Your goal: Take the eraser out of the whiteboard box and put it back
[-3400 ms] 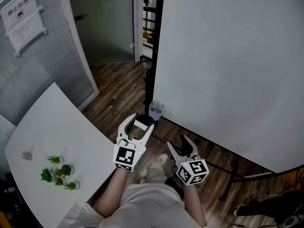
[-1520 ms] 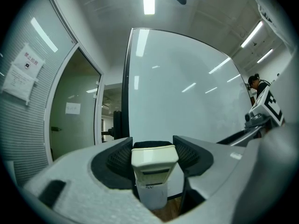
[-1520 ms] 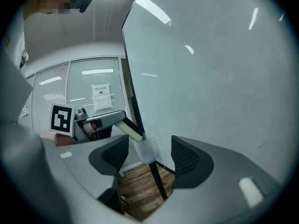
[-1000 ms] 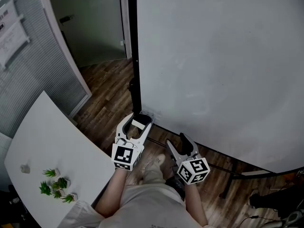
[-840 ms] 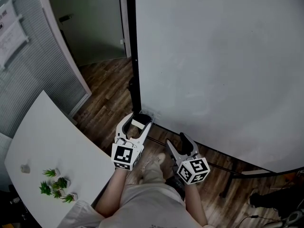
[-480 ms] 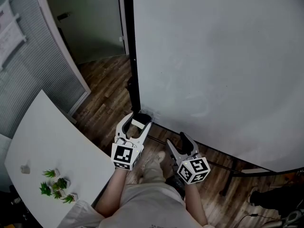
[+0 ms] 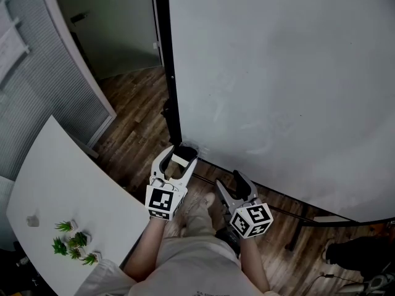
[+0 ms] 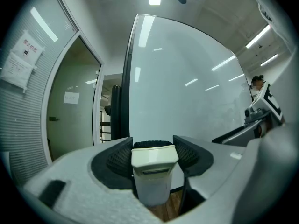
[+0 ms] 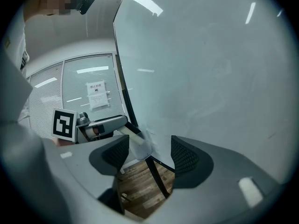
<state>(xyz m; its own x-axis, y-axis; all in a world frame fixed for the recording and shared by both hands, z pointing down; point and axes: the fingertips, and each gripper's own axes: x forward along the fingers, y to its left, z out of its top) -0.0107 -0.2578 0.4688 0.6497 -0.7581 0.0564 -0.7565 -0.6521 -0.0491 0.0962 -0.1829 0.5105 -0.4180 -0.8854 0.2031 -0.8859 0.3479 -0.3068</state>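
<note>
Left gripper (image 7: 181, 155) clamped on the cream eraser (image 8: 154, 167), held level just before the lower left corner of the whiteboard (image 7: 278, 73), right gripper (image 7: 228, 180) beside it, jaws apart with nothing between them, white tabletop (image 7: 62, 184) with small plants (image 7: 73, 242) at left, wood floor (image 7: 136, 122) below.

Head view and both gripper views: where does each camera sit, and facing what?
Head view: on the person's head, steeply down on whiteboard, floor, forearms, both grippers.
Left gripper view: rides left gripper, faces whiteboard, eraser clamped in its jaws.
Right gripper view: rides right gripper, faces whiteboard, jaws apart, empty.
All three show the eraser.
</note>
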